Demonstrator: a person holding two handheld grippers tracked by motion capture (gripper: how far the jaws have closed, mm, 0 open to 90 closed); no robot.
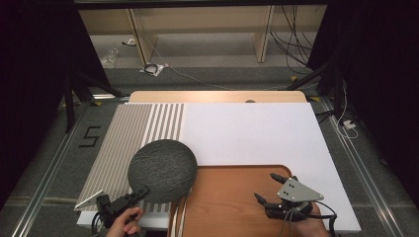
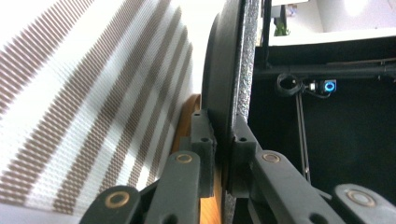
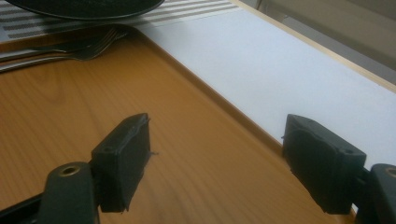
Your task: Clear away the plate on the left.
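The left gripper (image 1: 141, 192) is clenching the near rim of a dark speckled plate (image 1: 163, 170), its pads pinching the thin edge from both sides, as the left gripper view (image 2: 223, 140) is showing. The plate is hanging tilted above the striped placemat (image 1: 126, 143) and the left edge of the wooden tray (image 1: 227, 197), near the table's (image 1: 257, 133) front-left corner. A fork (image 3: 79, 51) is lying on the tray's left side, partly under the plate. The right gripper (image 1: 267, 187) is hovering over the tray's right part by the table's front edge, jaws spread wide and grasping nothing.
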